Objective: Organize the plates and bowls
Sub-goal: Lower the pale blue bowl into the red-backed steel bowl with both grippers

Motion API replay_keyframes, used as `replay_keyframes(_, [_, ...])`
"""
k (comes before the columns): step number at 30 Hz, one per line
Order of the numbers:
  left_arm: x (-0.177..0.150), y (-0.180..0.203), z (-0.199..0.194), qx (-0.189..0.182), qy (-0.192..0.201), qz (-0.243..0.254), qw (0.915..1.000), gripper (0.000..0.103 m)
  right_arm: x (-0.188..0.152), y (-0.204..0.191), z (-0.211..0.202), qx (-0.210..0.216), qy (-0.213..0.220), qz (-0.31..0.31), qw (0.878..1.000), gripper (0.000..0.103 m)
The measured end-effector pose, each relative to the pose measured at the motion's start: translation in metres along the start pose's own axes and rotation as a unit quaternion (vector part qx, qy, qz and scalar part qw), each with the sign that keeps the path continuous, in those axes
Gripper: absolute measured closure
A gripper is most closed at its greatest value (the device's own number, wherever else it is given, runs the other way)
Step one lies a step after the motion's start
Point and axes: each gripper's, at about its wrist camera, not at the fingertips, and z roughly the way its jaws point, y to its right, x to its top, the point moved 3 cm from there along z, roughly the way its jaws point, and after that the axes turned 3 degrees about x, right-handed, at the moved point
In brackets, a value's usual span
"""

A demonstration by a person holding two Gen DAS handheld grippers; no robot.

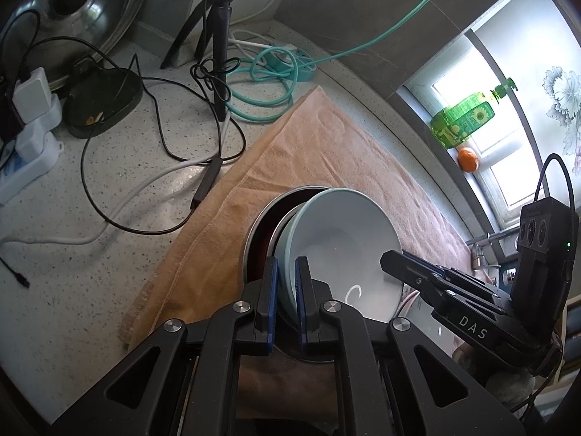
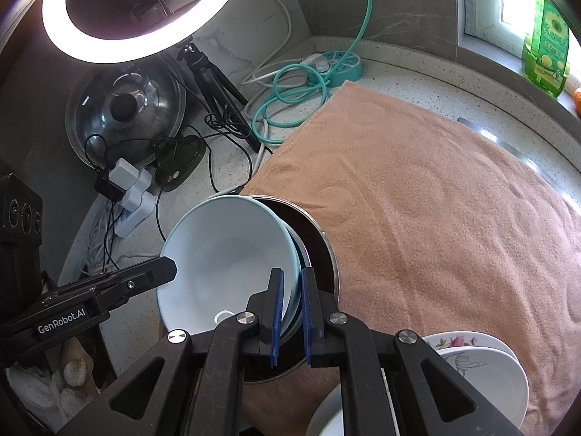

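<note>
On the peach-coloured towel [image 2: 417, 196] spread over the speckled countertop [image 1: 120, 254], a pale blue bowl [image 1: 345, 239] sits tilted inside a dark metal-rimmed pan [image 1: 261, 232]. Both grippers are clamped on this bowl's rim from opposite sides: the left gripper [image 1: 287, 290] pinches the rim at about 6 o'clock in its own view, blue pads pressed against the bowl wall, and the right gripper [image 2: 292, 312] does the same on the far edge, likewise at 6 o'clock in its view. Each gripper shows in the other's camera, reaching over the bowl's edge. White plates with floral print [image 2: 483, 359] lie at 5 o'clock in the right view, near the bowl. A tripod [image 1: 218, 36], a teal cable [image 1: 265, 83] and a steel lid [image 2: 127, 116] crowd the countertop toward 11 o'clock
</note>
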Motion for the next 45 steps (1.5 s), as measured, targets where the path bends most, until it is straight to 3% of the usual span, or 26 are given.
replay_keyframes(34, [0.002,-0.003,0.001,0.003,0.001,-0.005,1.0000,0.095,-0.003,0.001,0.002,0.001,-0.006,-0.002,1.000,0.092])
replay_keyframes(45, [0.007,-0.014,-0.029,0.004,0.034,-0.013,0.9993,0.095,0.003,0.010,-0.039,0.006,0.048,0.013,0.999,0.084])
